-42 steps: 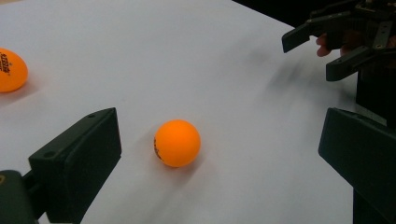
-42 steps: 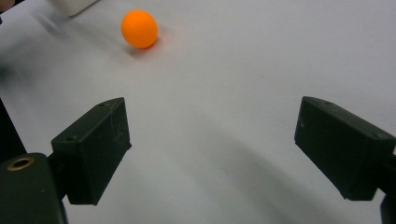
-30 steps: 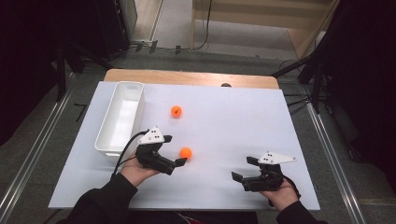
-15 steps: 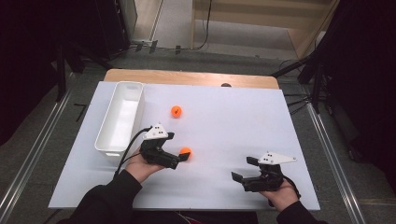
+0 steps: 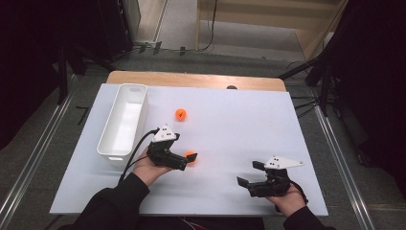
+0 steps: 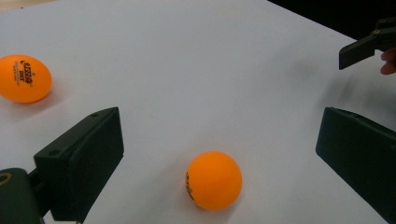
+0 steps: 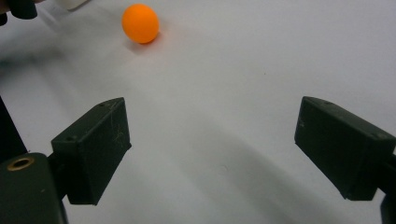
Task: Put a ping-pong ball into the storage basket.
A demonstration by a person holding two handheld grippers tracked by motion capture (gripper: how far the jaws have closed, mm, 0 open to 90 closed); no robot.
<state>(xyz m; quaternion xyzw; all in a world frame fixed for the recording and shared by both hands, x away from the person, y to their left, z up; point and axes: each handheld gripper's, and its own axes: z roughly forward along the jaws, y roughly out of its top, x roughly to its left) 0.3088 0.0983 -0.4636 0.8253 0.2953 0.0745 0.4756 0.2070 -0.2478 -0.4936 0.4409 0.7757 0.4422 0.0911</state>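
Two grippers over white worktop (image 5: 249, 124). White bin (image 5: 123, 120) lies beyond left gripper (image 5: 188, 161), on its outer side. Left gripper jaws wide, nothing gripped; near orange ball (image 6: 214, 180) sits on worktop between jaws, touching neither. Right gripper (image 5: 249, 175) jaws wide, empty. Second orange ball (image 5: 181, 114) lies well beyond left gripper.

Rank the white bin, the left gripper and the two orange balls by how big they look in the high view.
1. White bin, clearly largest.
2. Left gripper, open around the near ball.
3. Far ball and near ball: they look alike; the near one is partly hidden by the gripper, so I won't rank them.
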